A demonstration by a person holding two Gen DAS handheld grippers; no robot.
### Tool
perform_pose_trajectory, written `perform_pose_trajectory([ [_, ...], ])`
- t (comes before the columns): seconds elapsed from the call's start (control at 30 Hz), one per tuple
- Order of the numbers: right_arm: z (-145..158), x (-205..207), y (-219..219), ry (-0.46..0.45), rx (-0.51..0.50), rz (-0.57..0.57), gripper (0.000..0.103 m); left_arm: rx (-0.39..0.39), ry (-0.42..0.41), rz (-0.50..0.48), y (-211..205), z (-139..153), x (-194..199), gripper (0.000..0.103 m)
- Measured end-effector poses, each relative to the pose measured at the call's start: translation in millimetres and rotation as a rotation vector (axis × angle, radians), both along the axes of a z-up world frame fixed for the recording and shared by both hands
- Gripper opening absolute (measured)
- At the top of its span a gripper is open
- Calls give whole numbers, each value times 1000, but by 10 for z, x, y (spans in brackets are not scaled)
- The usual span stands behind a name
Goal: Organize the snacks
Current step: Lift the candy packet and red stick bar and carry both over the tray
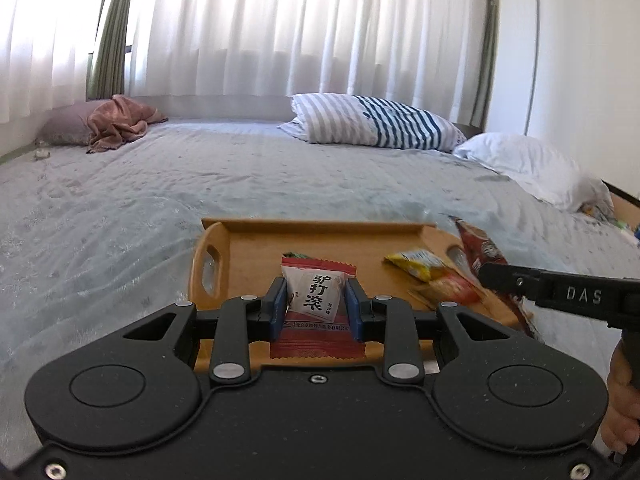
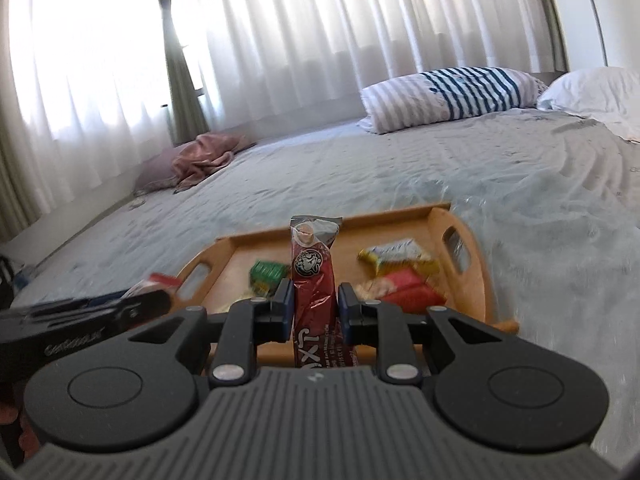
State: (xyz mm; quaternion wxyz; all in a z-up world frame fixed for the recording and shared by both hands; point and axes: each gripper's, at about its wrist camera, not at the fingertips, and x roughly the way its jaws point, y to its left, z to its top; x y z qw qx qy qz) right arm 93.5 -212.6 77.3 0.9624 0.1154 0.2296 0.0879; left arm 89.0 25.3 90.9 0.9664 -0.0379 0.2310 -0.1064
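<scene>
Left wrist view: left tongs (image 1: 316,306) grip a white packet (image 1: 316,296) over the tray (image 1: 256,248) on the bed (image 1: 160,184). Right tongs (image 2: 314,306) grip a red stick (image 2: 314,280); likely mid-placement, each needing lowering into bare tray space.

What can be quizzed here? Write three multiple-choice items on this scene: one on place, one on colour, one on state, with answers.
1. Where does the wooden tray sit?
A. on a bed
B. on a desk
C. on the floor

2. What colour is the long stick packet in the right gripper?
A. blue
B. dark red
C. white

3. What is the left gripper doing?
A. open, holding nothing
B. shut on a white and red packet
C. gripping the tray handle

Answers: 1 A, the bedspread surrounds the tray; 2 B, its wrapper is dark red; 3 B, the white and red packet sits between its pads.
</scene>
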Motion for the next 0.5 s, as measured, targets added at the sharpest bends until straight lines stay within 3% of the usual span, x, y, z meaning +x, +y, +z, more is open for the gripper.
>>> perform_pose_trajectory([
  [0.27,41,625,-89,76,42,-29,27,-45,14,33,138,59,574,29],
  [0.5,32,1179,-87,195,74,-31,27,-66,62,70,220,-81,1052,29],
])
